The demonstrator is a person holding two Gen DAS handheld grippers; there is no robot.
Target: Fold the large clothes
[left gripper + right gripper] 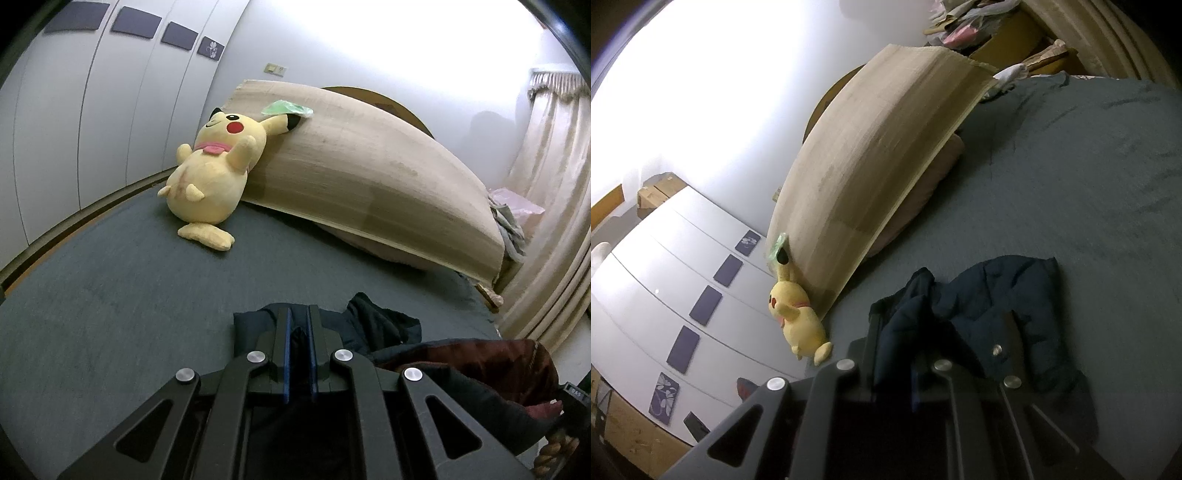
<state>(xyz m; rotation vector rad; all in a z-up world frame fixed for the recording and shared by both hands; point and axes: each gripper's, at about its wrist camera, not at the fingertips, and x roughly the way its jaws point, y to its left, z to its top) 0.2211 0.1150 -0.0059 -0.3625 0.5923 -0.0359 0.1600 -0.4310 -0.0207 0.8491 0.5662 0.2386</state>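
A dark navy padded jacket [1004,295] lies crumpled on the grey-blue bed cover [1089,184]. In the left wrist view the jacket [380,325] sits just past my fingers, with a dark red lining [480,362] showing at the right. My left gripper [298,317] is shut on a fold of the navy jacket, blue pads close together with cloth between them. My right gripper [905,332] is shut on a bunched edge of the jacket and holds it lifted; the cloth hides its fingertips.
A yellow plush toy [214,166] leans against a rolled beige mat [369,177] at the bed's head. White wardrobe doors [92,110] run along the left. Curtains [554,184] hang at the right. The plush also shows in the right wrist view [798,317].
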